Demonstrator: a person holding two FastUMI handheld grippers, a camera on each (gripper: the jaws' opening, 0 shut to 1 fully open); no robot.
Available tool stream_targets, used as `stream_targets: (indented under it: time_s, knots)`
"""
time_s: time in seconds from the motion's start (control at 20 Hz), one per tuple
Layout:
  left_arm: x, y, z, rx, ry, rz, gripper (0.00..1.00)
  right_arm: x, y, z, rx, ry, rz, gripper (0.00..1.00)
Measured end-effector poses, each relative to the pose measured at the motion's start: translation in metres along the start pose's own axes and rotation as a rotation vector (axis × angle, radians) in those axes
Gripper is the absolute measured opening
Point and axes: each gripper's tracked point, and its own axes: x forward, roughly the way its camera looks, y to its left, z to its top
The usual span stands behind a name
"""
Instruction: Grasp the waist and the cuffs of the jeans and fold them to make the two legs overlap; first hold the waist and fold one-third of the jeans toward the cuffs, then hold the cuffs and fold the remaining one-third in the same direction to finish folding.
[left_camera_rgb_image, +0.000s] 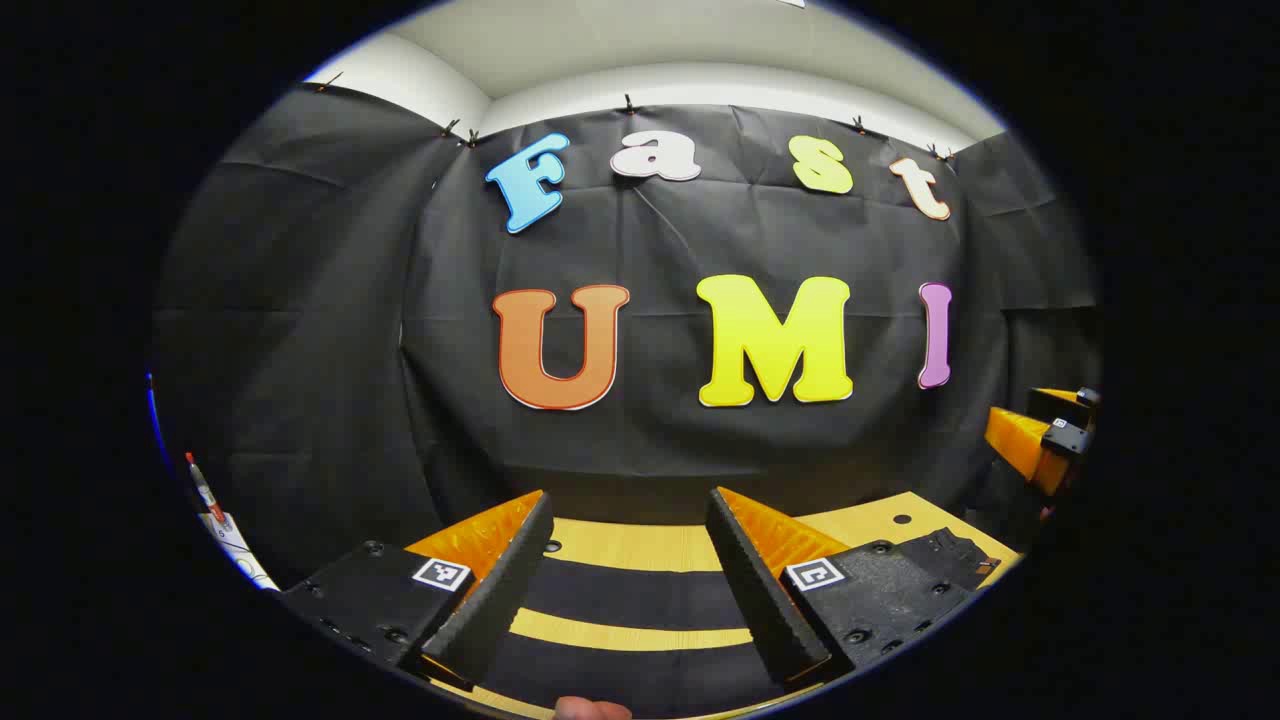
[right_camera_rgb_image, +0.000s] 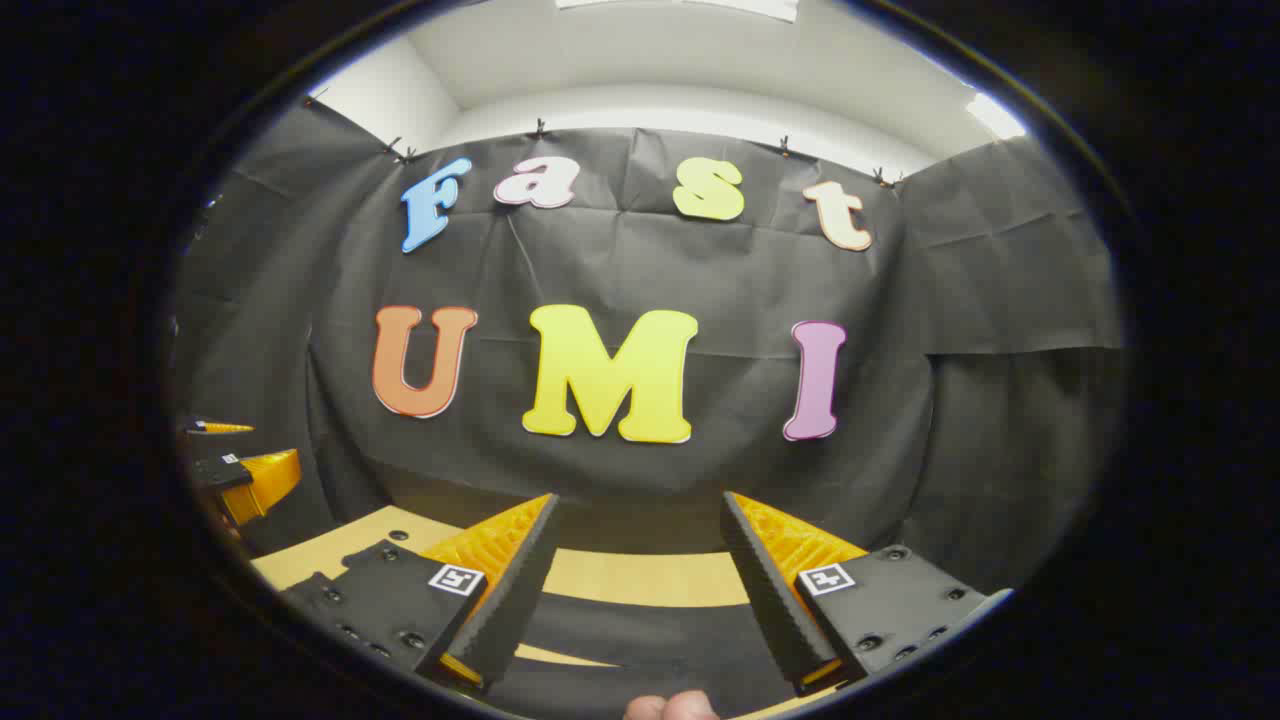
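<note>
The left gripper (left_camera_rgb_image: 628, 497) hangs above the table (left_camera_rgb_image: 640, 545) with its fingers released and spread wide, nothing between them, aimed at the black cloth wall (left_camera_rgb_image: 300, 350); the right gripper (right_camera_rgb_image: 640, 498) is held the same way, fingers parted and empty, facing that same wall; a bit of the person's fingertip (left_camera_rgb_image: 592, 710) shows at the lower edge of the left gripper view, and another fingertip (right_camera_rgb_image: 670, 706) at the lower edge of the right gripper view. The jeans (left_camera_rgb_image: 630, 595), dark, lie flat on the light wooden table beneath and just ahead of both grippers; in the left gripper view they read as dark bands running from side to side across the gap between the fingers, with strips of bare wood between the bands, so the long axis seems to lie crosswise to the fingers rather than along them; the right gripper view shows the same dark fabric (right_camera_rgb_image: 640, 620) banded across the table below its fingers; which end is the waist and which the cuffs I cannot tell, as the gripper bodies cover the ends. Neither gripper touches the fabric. At the far left of the left gripper view a red-capped pen (left_camera_rgb_image: 200, 485) stands over some white paper (left_camera_rgb_image: 235, 545).
</note>
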Motion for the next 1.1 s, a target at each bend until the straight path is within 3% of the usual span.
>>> stream_targets:
  time_s: [0.05,0.1,0.35,0.4,0.45,0.5,0.8,0.85,0.9,1.1]
  knots:
    - [0.002,0.0,-0.001,0.002,0.001,0.0,0.99,0.001,-0.002,0.0,0.002,-0.002,-0.002,0.98]
    - [0.002,-0.001,0.0,0.004,0.001,0.003,1.0,0.003,-0.005,0.0,0.0,-0.003,-0.005,0.97]
    - [0.007,-0.007,-0.002,0.005,0.009,0.006,0.99,0.008,-0.018,-0.003,0.004,0.004,-0.014,0.98]
    - [0.009,-0.008,-0.002,0.004,0.014,0.006,0.89,0.009,-0.021,-0.003,0.002,0.005,-0.017,0.97]
    - [0.009,-0.008,-0.002,0.005,0.016,0.008,0.89,0.009,-0.023,-0.004,0.003,0.006,-0.016,0.97]
    - [0.01,-0.009,-0.002,0.006,0.016,0.007,1.0,0.011,-0.027,-0.004,0.003,0.009,-0.018,0.98]
    - [0.015,-0.016,-0.001,0.017,0.015,0.007,1.0,0.015,-0.041,-0.008,0.007,0.021,-0.024,0.98]
    - [0.015,-0.017,-0.001,0.018,0.015,0.007,0.89,0.016,-0.043,-0.01,0.007,0.023,-0.024,0.98]
    - [0.016,-0.017,-0.001,0.02,0.014,0.007,0.99,0.017,-0.045,-0.01,0.007,0.026,-0.024,0.97]
    - [0.021,-0.014,-0.003,0.032,0.018,0.011,0.99,0.024,-0.056,-0.015,0.016,0.042,-0.025,0.97]
